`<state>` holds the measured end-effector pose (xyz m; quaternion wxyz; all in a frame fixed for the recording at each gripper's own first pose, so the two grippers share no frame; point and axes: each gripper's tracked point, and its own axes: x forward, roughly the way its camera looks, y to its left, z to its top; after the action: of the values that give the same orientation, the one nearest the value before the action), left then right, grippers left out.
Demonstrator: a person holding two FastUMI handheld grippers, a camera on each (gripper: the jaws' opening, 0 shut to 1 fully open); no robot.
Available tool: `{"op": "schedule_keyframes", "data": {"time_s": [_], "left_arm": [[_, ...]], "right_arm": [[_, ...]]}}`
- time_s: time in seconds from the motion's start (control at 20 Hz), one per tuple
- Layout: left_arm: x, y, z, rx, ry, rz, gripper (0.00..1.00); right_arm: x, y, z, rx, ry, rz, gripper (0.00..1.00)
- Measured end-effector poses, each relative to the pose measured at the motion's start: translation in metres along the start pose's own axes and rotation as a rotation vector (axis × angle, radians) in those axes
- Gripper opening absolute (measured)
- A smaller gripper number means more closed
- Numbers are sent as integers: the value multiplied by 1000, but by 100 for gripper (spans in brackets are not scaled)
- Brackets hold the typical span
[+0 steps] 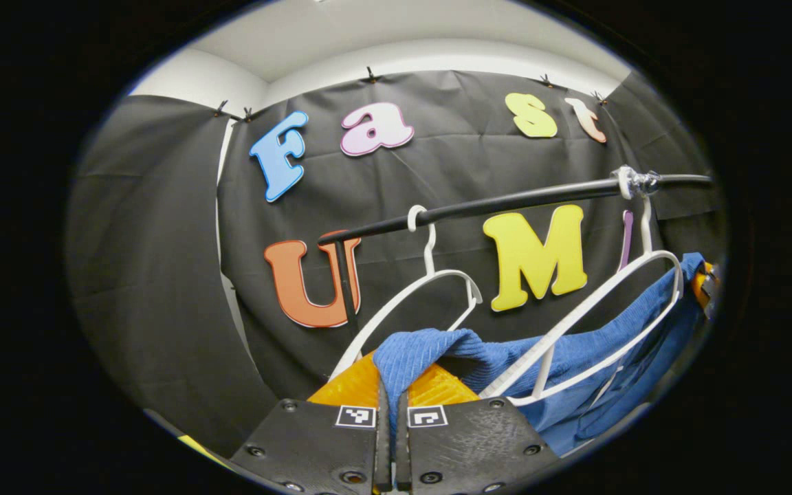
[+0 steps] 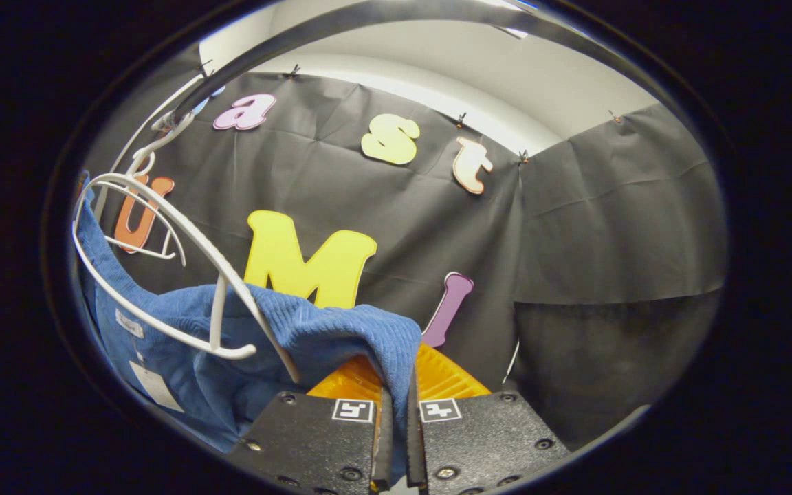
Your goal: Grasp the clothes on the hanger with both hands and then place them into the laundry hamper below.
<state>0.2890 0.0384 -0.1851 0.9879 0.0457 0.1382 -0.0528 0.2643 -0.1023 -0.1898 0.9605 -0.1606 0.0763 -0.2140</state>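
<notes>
A blue knitted garment (image 1: 430,347) drapes over a white hanger (image 1: 578,315) that hangs from a black rail (image 1: 506,201). My left gripper (image 1: 392,395) is shut on one shoulder end of the garment, with the cloth pinched between its fingers. In the right gripper view the same garment (image 2: 327,323) lies over the hanger (image 2: 216,313), and my right gripper (image 2: 399,392) is shut on its other end. The cloth is pulled partly off the hanger's arms and sags between the two grips. A white tag (image 2: 155,385) shows on the hanging part.
A second, bare white hanger (image 1: 429,254) hangs on the rail to the left of the loaded one. The rail's upright post (image 1: 345,289) stands behind it. Black cloth walls close the booth on all sides.
</notes>
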Motion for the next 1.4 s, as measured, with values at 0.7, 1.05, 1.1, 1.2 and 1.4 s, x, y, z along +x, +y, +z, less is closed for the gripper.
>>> {"op": "schedule_keyframes", "data": {"time_s": [0.7,1.05,1.1,1.2,1.4], "left_arm": [[-21,0,-49,-74,70,-14,3],[-40,-18,-76,-94,113,-41,3],[-42,-22,-77,-96,118,-50,3],[-47,-27,-83,-89,125,-56,3],[-60,-37,-89,-96,144,-82,3]], "right_arm": [[-23,7,-49,-9,132,27,11],[-35,8,-81,-14,221,34,11],[-45,12,-85,-6,232,50,11],[-53,18,-91,-3,252,74,11],[-70,28,-91,-11,268,112,11]]}}
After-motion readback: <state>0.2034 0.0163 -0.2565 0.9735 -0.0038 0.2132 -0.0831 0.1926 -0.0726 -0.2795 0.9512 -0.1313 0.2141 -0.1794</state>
